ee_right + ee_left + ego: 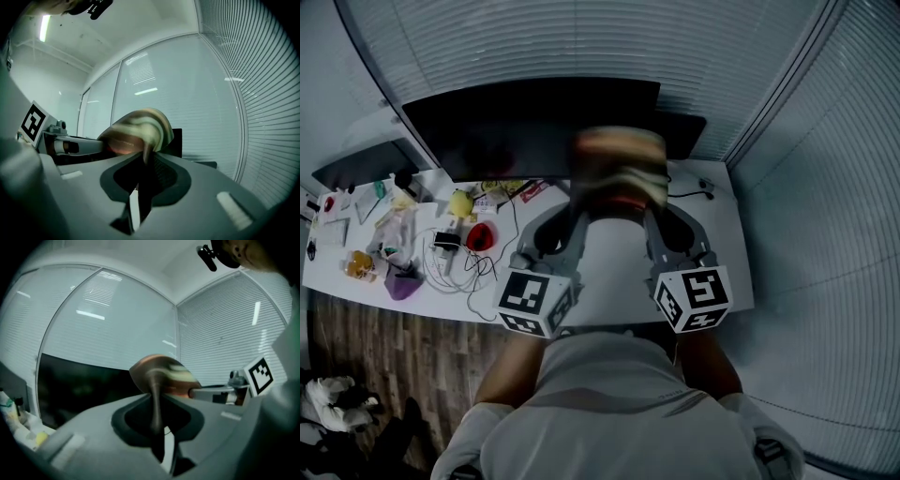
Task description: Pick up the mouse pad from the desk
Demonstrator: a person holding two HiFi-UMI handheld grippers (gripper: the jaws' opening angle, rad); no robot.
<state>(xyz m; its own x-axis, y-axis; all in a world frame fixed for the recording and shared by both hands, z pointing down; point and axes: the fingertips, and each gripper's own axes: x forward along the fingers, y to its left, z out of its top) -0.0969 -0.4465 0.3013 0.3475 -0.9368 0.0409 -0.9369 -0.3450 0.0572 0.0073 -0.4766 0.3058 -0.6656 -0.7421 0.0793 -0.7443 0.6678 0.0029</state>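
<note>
The mouse pad, a limp pad with brown, cream and green bands, hangs blurred in the air above the white desk, in front of the monitor. My left gripper is shut on its left edge and my right gripper on its right edge. In the left gripper view the mouse pad bulges up from the thin fold pinched in the left gripper. In the right gripper view the mouse pad rises the same way out of the right gripper. Both grippers point level.
A dark monitor stands at the back of the desk. The desk's left end holds clutter: a red object, a yellow one, a purple one and several cables. Blinds cover the glass walls behind and at the right.
</note>
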